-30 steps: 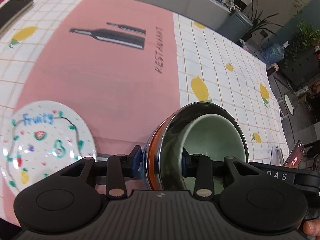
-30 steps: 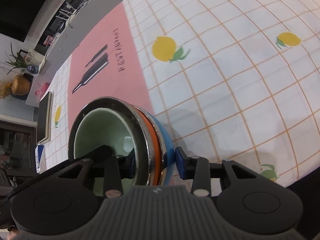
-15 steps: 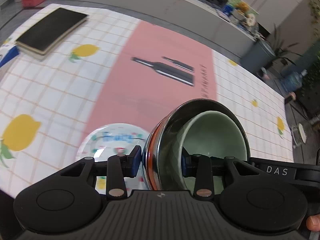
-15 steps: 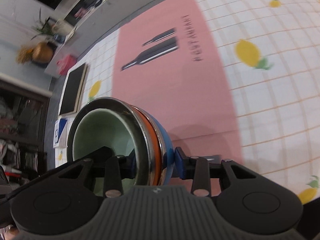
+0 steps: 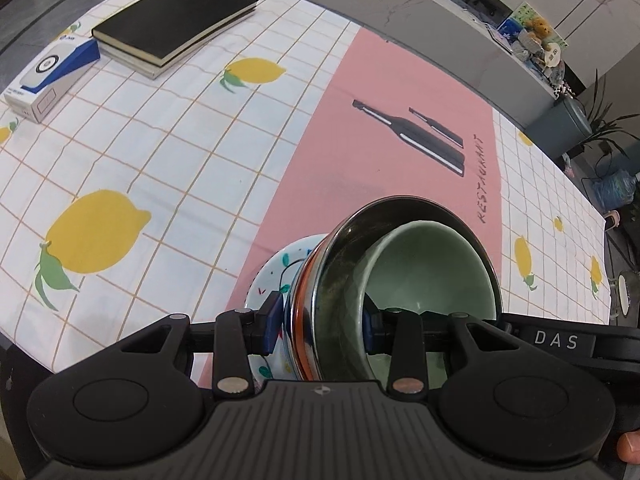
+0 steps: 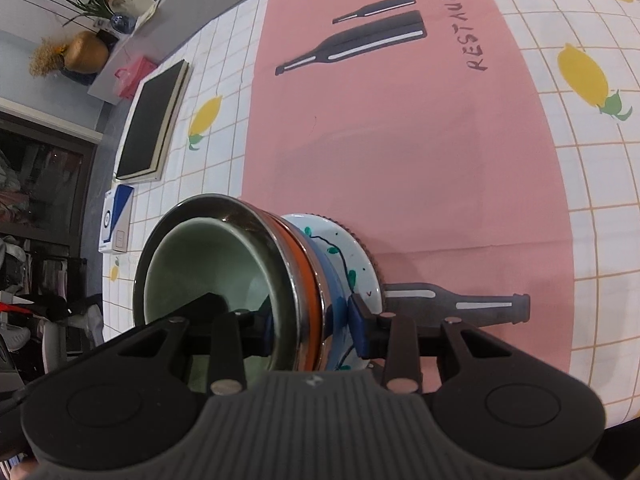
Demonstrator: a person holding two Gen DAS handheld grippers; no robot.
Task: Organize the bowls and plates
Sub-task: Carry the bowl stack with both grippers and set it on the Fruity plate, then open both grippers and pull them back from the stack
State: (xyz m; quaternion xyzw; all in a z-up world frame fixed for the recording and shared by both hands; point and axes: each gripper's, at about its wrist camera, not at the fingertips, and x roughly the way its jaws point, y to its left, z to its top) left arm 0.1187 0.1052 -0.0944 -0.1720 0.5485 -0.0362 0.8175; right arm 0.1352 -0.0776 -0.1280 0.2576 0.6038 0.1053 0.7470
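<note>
A stack of nested bowls [image 5: 400,280], pale green ceramic inside steel, with orange and blue bowls beneath, is held by both grippers. My left gripper [image 5: 320,322] is shut on the stack's left rim wall. My right gripper [image 6: 312,322] is shut on the opposite wall of the bowl stack [image 6: 224,276]. The stack is over a white fruit-patterned plate [image 5: 276,272], also in the right wrist view [image 6: 344,256]. Whether the stack touches the plate I cannot tell.
A pink restaurant mat [image 5: 380,152] lies on the lemon-print tablecloth [image 5: 160,148]. Black notebooks [image 5: 176,20] and a blue-white box [image 5: 48,72] sit at the far left. A counter edge [image 5: 460,28] runs behind the table.
Both grippers carried the bowl stack left across the table until it came over the fruit plate. The plate now shows directly behind and beneath the stack.
</note>
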